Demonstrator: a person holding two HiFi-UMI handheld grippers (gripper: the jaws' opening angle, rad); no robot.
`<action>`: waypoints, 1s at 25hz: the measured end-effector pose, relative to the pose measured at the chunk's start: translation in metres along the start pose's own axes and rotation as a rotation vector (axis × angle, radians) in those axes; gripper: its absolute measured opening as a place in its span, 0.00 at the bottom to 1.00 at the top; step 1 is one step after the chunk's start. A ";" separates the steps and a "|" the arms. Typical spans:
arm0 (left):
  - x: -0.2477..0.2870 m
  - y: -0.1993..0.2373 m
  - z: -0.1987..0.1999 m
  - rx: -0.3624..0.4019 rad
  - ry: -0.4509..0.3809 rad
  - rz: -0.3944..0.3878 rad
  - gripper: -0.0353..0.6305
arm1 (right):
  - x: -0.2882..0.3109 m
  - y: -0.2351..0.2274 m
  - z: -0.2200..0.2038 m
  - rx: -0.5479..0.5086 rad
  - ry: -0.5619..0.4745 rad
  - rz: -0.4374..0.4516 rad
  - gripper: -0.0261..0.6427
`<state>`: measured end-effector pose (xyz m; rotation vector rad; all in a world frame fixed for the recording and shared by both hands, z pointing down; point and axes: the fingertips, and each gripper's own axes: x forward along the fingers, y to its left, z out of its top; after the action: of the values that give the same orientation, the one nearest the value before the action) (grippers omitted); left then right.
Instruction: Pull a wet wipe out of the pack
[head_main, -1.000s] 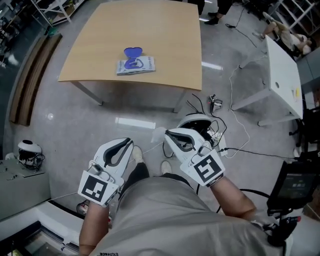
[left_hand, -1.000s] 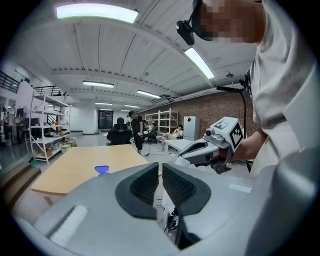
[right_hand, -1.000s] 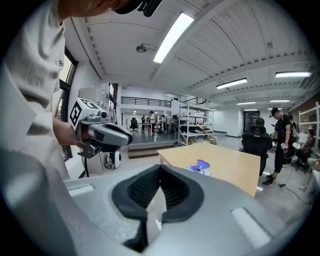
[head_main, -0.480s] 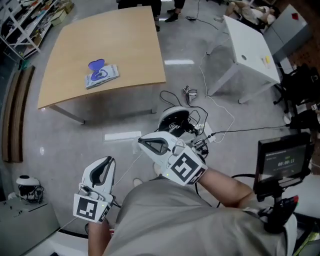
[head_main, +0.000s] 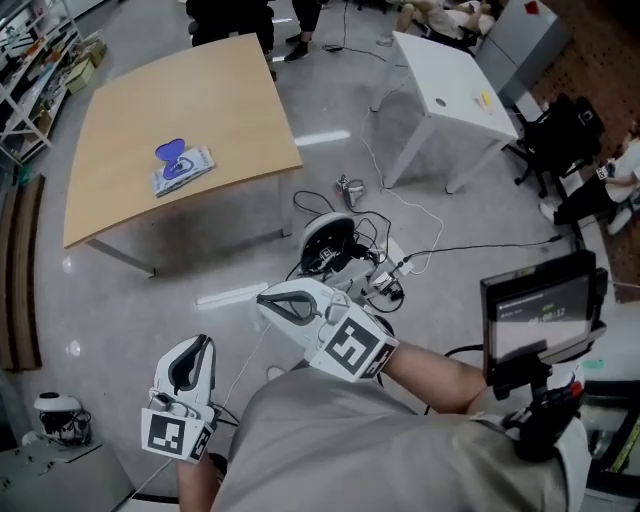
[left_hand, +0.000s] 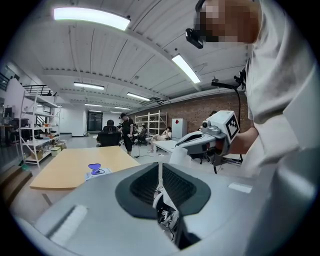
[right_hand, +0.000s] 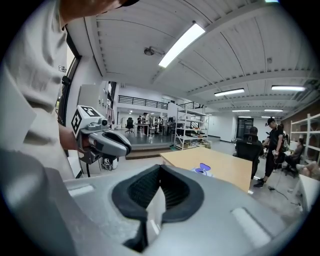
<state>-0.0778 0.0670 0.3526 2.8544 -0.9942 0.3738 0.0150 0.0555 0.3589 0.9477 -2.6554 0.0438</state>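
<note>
In the head view, shelving (head_main: 30, 40) fills the upper left corner and a wooden table (head_main: 120, 110) takes up most of the upper left of the frame. The wet wipe pack (head_main: 183, 168) lies flat on the table's left-middle part with its blue lid flipped up, well in from every edge. No print on the pack can be read. Bare grey floor (head_main: 130, 300) lies open between the table's curved near edge and the two grippers.

The left gripper (head_main: 203, 343) is at the lower left, close to the person's body and well apart from the pack. Its own view shows the jaw tips pressed together with nothing between them. That view also shows the pack at the left and seated and standing people (left_hand: 117, 131) beyond the table.

The right gripper (head_main: 262, 297) is at lower centre, higher in the frame than the left one. Its jaws also meet at the tips and it is empty. Each gripper's cube carries black-and-white square markers and no words.

Just past the right gripper, tangled cables (head_main: 345, 250) and a white device clutter the floor. A white table (head_main: 445, 90) stands at the upper right. Only the head view shows the monitor (head_main: 538, 310) at the right edge. Its digits are too small to read.
</note>
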 end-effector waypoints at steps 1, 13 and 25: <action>-0.003 0.000 0.000 0.000 -0.002 -0.001 0.10 | -0.001 0.003 0.000 -0.001 0.001 -0.001 0.04; -0.102 -0.023 -0.028 0.013 -0.027 -0.033 0.10 | -0.004 0.116 0.019 -0.028 -0.030 -0.015 0.04; -0.125 -0.022 -0.036 0.011 -0.034 -0.034 0.10 | -0.002 0.141 0.025 -0.061 -0.001 -0.027 0.04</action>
<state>-0.1655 0.1655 0.3547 2.8929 -0.9504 0.3306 -0.0782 0.1628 0.3459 0.9632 -2.6283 -0.0435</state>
